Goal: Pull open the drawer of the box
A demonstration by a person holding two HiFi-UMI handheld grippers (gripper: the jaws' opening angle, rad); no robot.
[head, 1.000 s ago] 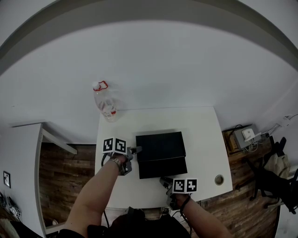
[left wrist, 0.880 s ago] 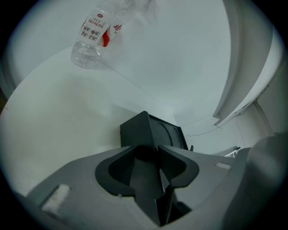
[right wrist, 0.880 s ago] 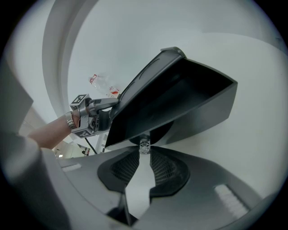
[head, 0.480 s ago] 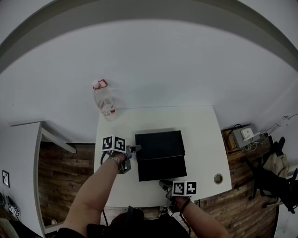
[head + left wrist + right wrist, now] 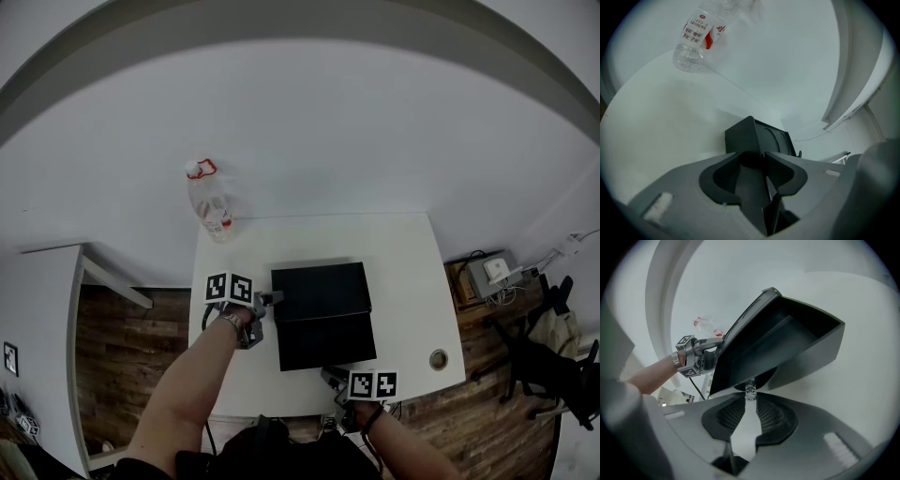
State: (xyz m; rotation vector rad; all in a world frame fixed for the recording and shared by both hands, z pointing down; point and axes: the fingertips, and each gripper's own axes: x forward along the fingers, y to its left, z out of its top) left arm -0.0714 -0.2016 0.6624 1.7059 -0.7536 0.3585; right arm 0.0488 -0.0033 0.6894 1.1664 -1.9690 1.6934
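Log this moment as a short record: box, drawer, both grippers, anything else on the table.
box: black, on the white table
drawer: partly pulled out, inside looks empty
left gripper: shut on the box's left edge
right gripper: shut on the drawer's small clear knob
bottle: clear plastic, at the table's far left corner, apart from the box
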